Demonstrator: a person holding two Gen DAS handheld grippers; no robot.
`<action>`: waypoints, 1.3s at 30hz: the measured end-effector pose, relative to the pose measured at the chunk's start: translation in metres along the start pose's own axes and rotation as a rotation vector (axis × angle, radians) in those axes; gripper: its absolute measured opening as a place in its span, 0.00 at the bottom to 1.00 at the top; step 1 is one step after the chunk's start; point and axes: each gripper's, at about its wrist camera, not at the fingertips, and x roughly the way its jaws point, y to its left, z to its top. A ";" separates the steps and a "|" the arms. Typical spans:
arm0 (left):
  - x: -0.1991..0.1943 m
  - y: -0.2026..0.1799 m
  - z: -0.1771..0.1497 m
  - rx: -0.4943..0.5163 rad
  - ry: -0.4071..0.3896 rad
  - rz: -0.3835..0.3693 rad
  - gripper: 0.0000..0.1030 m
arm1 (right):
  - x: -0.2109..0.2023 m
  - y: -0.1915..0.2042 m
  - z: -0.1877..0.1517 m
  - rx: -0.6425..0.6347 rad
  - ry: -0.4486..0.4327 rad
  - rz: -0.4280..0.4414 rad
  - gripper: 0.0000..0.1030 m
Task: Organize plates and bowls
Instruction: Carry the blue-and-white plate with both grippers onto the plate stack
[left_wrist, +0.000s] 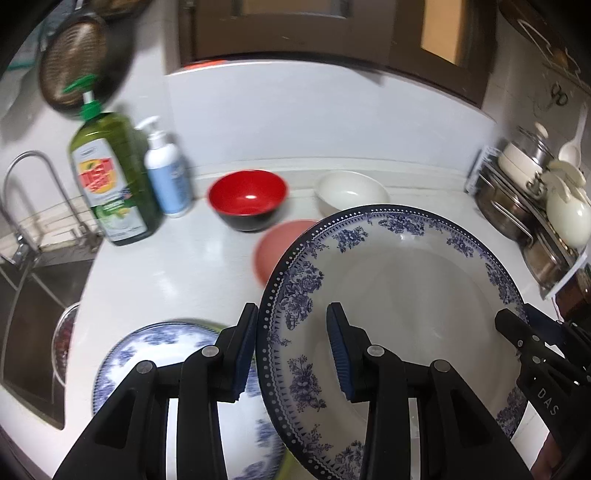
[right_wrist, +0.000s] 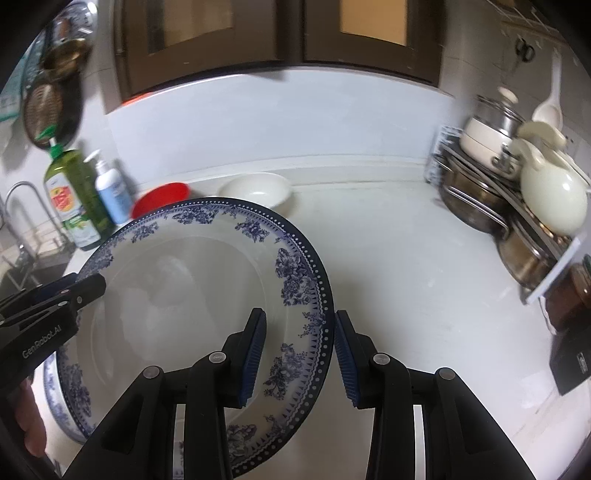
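Above the white desk (right_wrist: 406, 258), both grippers' jaws straddle the blue-floral white porcelain plate (left_wrist: 399, 295), left gripper (left_wrist: 291, 350), right gripper (right_wrist: 299, 354); grip unconfirmed. A second blue-patterned plate (left_wrist: 155, 347) lies below; red-and-black bowl (left_wrist: 247, 199), white bowl (left_wrist: 351, 192) and pink bowl (left_wrist: 280, 247) remain unsorted.

Bowls (left_wrist: 247, 199) behind plate (left_wrist: 399, 295).

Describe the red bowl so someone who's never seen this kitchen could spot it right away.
Start at the sink faucet on the left, then pass the green soap bottle and the white pump bottle on the white counter. The red bowl stands next. It alone is glossy red inside and black outside; the neighbouring bowl is plain white.
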 end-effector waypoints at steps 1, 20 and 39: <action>-0.003 0.006 -0.001 -0.008 -0.004 0.006 0.36 | -0.001 0.007 0.000 -0.008 -0.002 0.009 0.37; -0.044 0.125 -0.040 -0.182 -0.012 0.179 0.36 | -0.003 0.123 -0.008 -0.175 -0.002 0.183 0.37; -0.021 0.183 -0.089 -0.284 0.120 0.248 0.36 | 0.035 0.186 -0.044 -0.278 0.127 0.244 0.37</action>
